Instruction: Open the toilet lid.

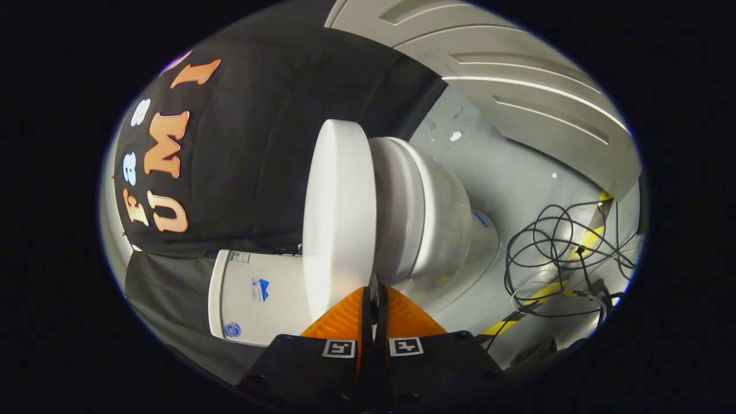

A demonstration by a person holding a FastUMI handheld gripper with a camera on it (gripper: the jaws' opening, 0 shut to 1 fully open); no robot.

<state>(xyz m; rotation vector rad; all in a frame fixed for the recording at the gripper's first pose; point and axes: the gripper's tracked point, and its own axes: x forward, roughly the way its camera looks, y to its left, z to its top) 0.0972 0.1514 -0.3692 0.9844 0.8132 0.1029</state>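
The whole scene appears turned on its side. The white toilet lid lies against the seat and bowl, and the tank is behind it by the black cloth wall. My gripper is shut, its orange fingers pressed together with only a thin dark slit between them. The fingertips sit right at the front rim, at the seam where the lid meets the seat. Nothing visible is held between the fingers. The rim just beneath the tips is hidden by them.
The toilet's base stands on a grey floor. A tangle of black cables lies beside it over yellow-black floor tape. A pale panelled door is beyond the bowl.
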